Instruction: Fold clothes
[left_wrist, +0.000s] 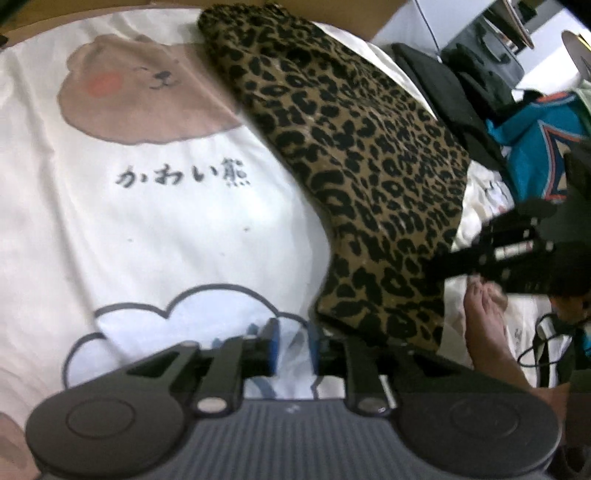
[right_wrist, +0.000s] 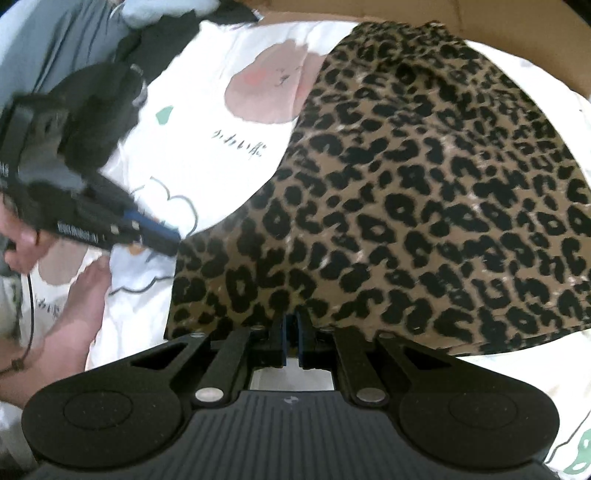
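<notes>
A leopard-print garment (right_wrist: 424, 184) lies folded on a white sheet (left_wrist: 92, 229) printed with a brown bear (left_wrist: 140, 92), a line of script and blue clouds. The right gripper (right_wrist: 293, 325) sits at the garment's near edge, its blue-padded jaws pressed almost together – whether any cloth is caught between them cannot be told. The left gripper (left_wrist: 291, 343) hovers over the sheet just beside the garment's near corner, jaws a narrow way apart with nothing between them. A bare foot (left_wrist: 487, 325) rests on the sheet near the garment; dark clothes (left_wrist: 443, 85) and a teal bag (left_wrist: 535, 147) lie beyond.
</notes>
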